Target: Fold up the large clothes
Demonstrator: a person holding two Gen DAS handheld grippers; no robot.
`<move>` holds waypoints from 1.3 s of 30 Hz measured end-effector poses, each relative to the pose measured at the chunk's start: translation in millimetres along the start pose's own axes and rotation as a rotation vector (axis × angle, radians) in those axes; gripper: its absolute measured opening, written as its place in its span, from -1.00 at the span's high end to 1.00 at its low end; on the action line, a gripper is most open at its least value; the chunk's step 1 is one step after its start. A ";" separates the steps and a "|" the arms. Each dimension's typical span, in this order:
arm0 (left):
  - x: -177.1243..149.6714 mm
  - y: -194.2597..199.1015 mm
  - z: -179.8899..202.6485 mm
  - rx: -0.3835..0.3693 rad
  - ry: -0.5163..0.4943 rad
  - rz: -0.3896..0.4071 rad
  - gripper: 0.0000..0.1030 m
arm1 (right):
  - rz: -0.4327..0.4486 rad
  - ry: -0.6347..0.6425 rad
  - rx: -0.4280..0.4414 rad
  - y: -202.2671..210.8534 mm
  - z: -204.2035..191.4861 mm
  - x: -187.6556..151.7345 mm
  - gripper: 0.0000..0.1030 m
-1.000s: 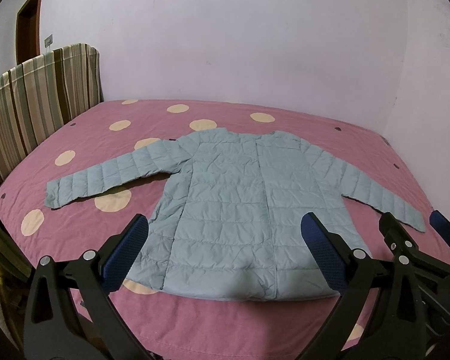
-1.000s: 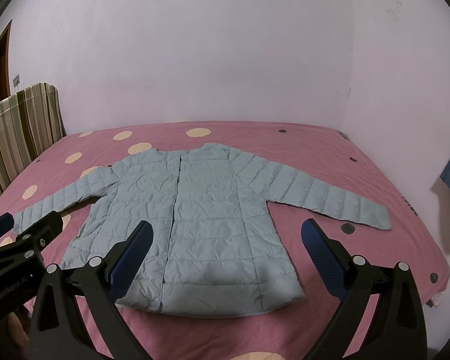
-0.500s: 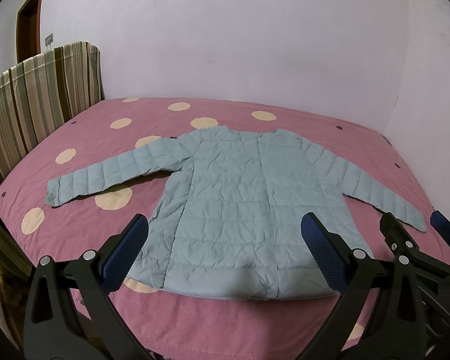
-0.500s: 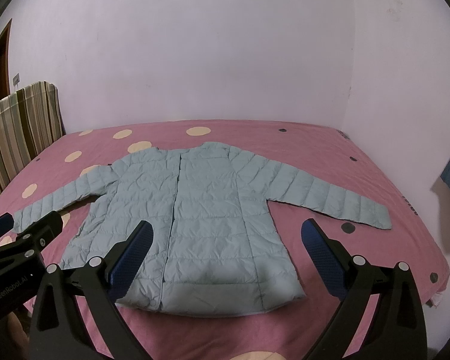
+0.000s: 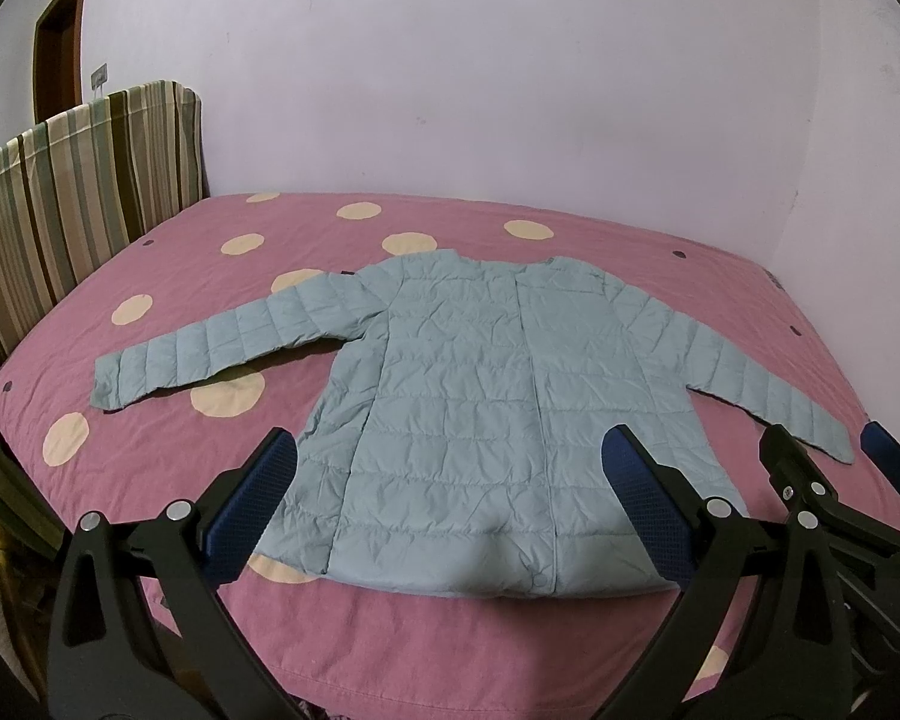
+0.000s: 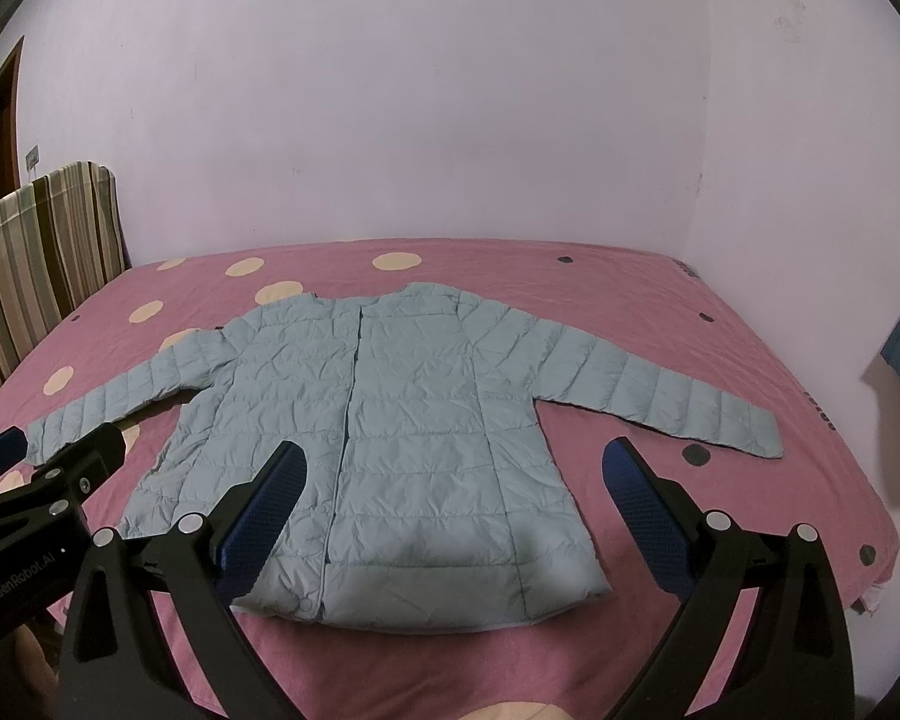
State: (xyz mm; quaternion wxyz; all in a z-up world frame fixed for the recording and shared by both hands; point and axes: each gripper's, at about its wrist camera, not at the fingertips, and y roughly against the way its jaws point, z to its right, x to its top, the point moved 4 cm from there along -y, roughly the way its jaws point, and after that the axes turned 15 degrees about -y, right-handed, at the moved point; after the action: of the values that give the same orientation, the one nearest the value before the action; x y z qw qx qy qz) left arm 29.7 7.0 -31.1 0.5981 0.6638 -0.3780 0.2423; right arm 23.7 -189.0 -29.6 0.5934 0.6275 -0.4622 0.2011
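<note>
"genrobot.ai" — on the left tongs (image 6: 30,468).

Both views are dim and evenly lit by soft indoor light with a purplish cast, without glare. Soft shadows lie under the jacket (image 5: 486,420) sleeves. Fisheye distortion bends the edges, corners vignette black, and focus stays fairly sharp.

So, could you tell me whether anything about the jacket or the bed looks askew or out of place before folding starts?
Nothing stands out. The light blue jacket lies flat and closed on the pink bedspread, both sleeves spread sideways, only lightly wrinkled. Both tongs, left and right, are open and hold nothing.
</note>
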 end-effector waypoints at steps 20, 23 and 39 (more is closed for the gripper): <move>-3.5 0.8 -1.5 -0.001 0.002 -0.004 -0.96 | -0.003 0.001 -0.001 -0.7 -1.4 -1.6 -0.90; -2.4 0.4 -1.4 -0.001 0.002 -0.004 -0.96 | -0.003 0.001 -0.001 -1.3 -1.4 -1.7 -0.90; -17.6 -31.0 -2.9 -0.019 0.011 -0.075 -0.96 | -0.056 -0.004 -0.006 -32.9 -0.5 -27.5 -0.90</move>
State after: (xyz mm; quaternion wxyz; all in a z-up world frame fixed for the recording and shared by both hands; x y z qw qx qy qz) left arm 44.1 13.5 -63.2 0.6149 0.6705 -0.3521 0.2199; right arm 37.3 -183.5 -69.9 0.5997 0.6389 -0.4463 0.1816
